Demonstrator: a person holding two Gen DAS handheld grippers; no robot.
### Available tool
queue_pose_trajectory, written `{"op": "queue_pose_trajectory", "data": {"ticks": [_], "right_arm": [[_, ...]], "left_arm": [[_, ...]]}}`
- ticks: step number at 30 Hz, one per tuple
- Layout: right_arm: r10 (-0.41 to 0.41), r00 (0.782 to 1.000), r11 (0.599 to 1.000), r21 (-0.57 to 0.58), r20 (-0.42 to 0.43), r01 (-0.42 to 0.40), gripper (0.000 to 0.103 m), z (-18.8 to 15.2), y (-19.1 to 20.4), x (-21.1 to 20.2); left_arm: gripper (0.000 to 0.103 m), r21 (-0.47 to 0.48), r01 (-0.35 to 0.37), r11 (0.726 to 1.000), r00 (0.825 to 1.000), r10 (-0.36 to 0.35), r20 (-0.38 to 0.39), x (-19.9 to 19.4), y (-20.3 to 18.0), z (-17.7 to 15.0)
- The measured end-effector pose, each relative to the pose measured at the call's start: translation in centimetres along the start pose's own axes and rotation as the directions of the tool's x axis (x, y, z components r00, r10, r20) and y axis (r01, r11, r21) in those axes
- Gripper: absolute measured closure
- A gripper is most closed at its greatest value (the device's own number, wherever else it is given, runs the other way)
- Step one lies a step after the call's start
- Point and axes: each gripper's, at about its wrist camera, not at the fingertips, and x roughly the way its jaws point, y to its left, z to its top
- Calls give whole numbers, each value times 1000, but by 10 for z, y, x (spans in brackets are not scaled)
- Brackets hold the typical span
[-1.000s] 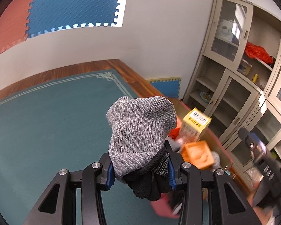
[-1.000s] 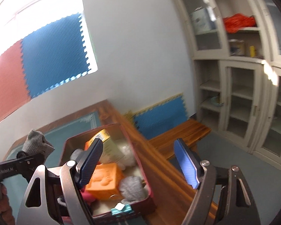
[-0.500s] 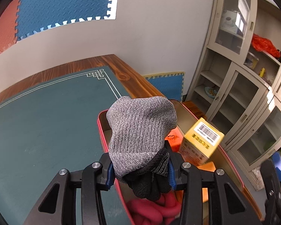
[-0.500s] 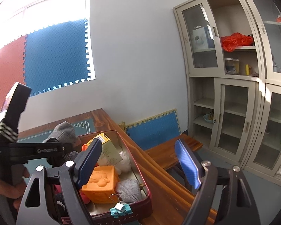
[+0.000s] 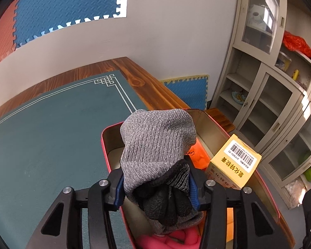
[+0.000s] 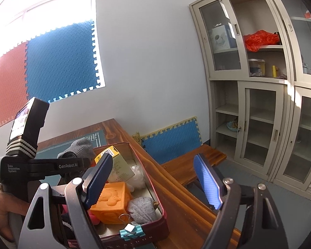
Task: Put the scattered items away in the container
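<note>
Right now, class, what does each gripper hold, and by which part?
Left gripper clamps the grey sock by its dark cuff end. Right gripper holds nothing.

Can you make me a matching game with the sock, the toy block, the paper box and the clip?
Things:
1. sock
2. toy block
3. paper box
4. clip

Descriptions:
A. yellow, with a barcode
B. teal, on the tin's rim
C. grey, held in the left gripper
D. orange, lying in the tin

Pairs: 1-C, 2-D, 3-A, 4-B
</note>
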Motion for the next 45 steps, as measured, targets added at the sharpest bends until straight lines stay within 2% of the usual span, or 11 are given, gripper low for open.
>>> {"op": "queue_pose_trajectory", "data": {"ticks": [3,8,12,14,15,28,36,38,45], "right_arm": [[-1,1000,1000,-2,-1,1,20,0,1,0],[6,1000,1000,-6,-4,-6,20,1,-4,1],[6,1000,1000,-6,-6,-6,20,0,-3,1],[6,1000,1000,-6,-6,-6,20,0,-2,1],[6,1000,1000,-6,-7,-6,20,0,-2,1],[5,1000,1000,-5,-9,-5,20,-1,-2,2],[23,999,1000,-10,-33,-23,20,-2,-1,7],[35,998,999,-22,-54,-37,20,-4,3,10],[39,996,997,-65,-78,-44,19,-7,9,8]], "left_arm": [[51,19,-15,1000,1000,15,0,0,-3,-1],[42,57,-57,997,998,57,-8,3,-8,-5],[41,83,-79,993,997,80,-13,5,-13,-9],[29,87,-78,993,997,80,-19,5,-14,-10],[28,88,-77,993,997,79,-12,3,-14,-10],[27,135,-126,983,990,116,82,-26,-14,-10],[25,18,-126,992,986,124,110,-61,31,-17],[20,10,-119,993,988,117,105,-68,37,-25],[20,-1,-98,995,991,98,94,-90,55,-50]]}}
